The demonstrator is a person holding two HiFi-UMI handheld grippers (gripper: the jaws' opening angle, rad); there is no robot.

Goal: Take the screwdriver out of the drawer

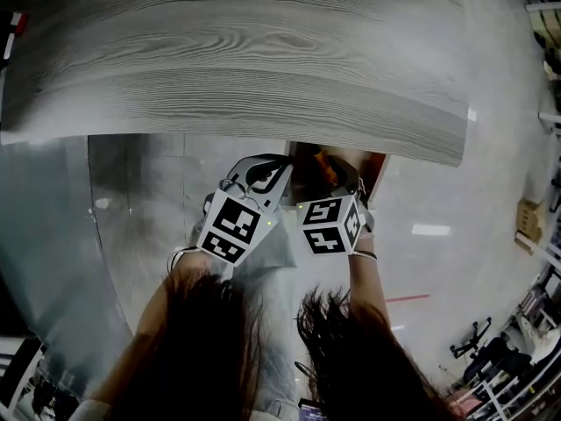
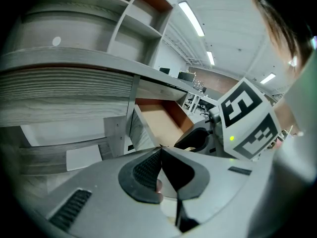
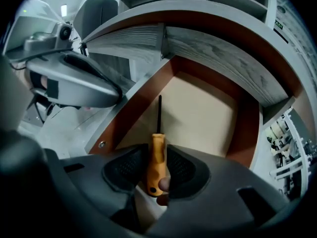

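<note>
Status: grasp is done, extraction isn't.

- screwdriver [image 3: 156,155]: orange handle sits between the pads [image 3: 130,170] of the right gripper [image 3: 157,171], which pinch it from both sides. The butt end pokes out behind the pads and the black shaft runs straight ahead of the fingertips.
- The shaft lies over the beige floor of the drawer [image 3: 205,113], so I judge the tool is held but not yet clear of it. I can't tell whether the tip is lifted off the floor or resting on it.
- Left to do: pull back and up until the shaft passes the front rim, which is just below the fingers.

Containers:
- The drawer is pulled open under the desk top [image 1: 245,51]. It has red-brown side walls to either side of the fingers and a back wall well ahead of the shaft tip.
- Apart from the screwdriver, the floor ahead of the fingertips shows nothing. The strip nearest the fingers is hidden by the gripper body, so I can't vouch for that part.

Other hand:
- left gripper [image 2: 159,155]: fingers pressed together tip to tip, with nothing between them.
- It hangs just beside the right one, outside the drawer and off its left wall. The drawer opening is ahead and to the right of its fingertips.
</note>
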